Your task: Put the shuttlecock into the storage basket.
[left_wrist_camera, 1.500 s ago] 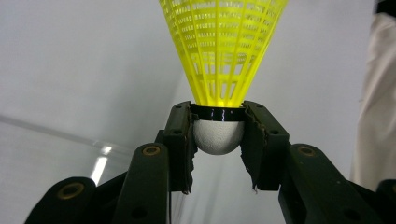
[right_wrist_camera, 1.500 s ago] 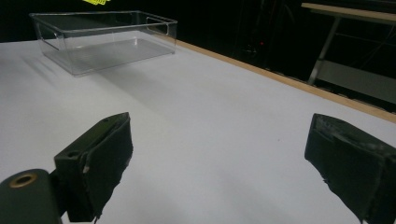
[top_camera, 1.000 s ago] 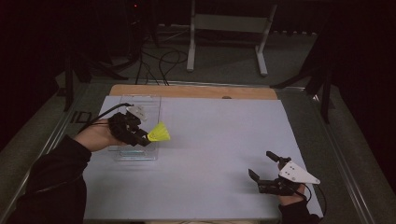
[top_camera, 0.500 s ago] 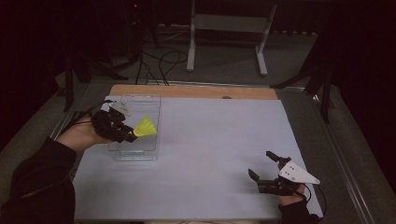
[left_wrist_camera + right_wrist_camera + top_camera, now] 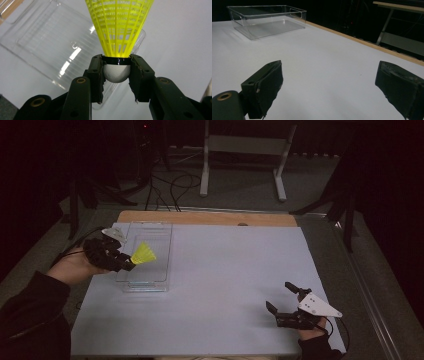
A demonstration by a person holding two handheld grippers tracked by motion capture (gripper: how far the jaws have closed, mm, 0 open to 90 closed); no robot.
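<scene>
Leftward and a little farther away is where my left hand-held gripper (image 5: 124, 265) has carried the shuttlecock (image 5: 144, 254) since a second ago: it was out over the open worktop (image 5: 230, 285), and now its yellow skirt hangs above the clear plastic bin (image 5: 165, 251) at the far left. My right hand-held gripper (image 5: 281, 306) has not shifted; it rests at the near right with its jaws wide apart and nothing between them.

My left jaws are clamped on the shuttlecock's white rounded cork nose (image 5: 116, 72), just below the black band. I judge that the right place to hold: the nose is firm and takes pressure, while the skirt is thin plastic lattice, springy and easily bent out of shape. It should be very light, so it will likely bounce or roll when released.

The bin is glossy, rigid, straight-walled, with rounded corners and a ribbed floor.
</scene>
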